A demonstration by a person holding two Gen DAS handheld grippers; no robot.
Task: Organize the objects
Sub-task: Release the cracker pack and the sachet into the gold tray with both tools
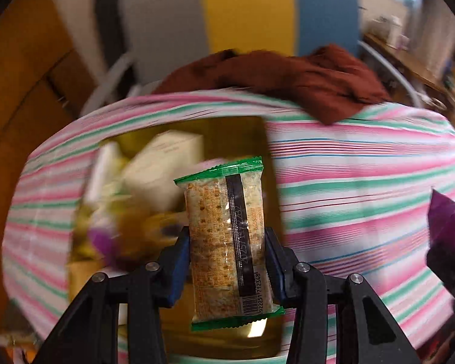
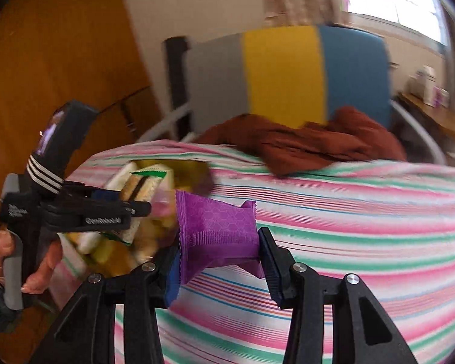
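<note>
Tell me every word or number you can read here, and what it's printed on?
"712348", preceded by digits that look like "922251": by the barcode on the green-edged cracker packet held in the left tool.
"2025...": a date-like run on the packet's dark strip; the rest is blurred.
Orange print on the packet: too small to read.
"GenRobot.AI", roughly: on the left tool's side in the right wrist view.
Small white label on its handle: unreadable.
Purple packet in the right tool: no text visible.

Yellow tray contents: the pale rectangular cardboard box (image 1: 166, 170) and purple round item (image 1: 101, 241) are motion-blurred, unidentifiable.
Purple foil packet (image 1: 447, 223): cut off by the left wrist view's right edge.
Green-edged clear cracker packet (image 2: 142, 191): partly hidden behind the left gripper (image 2: 130, 209).
</note>
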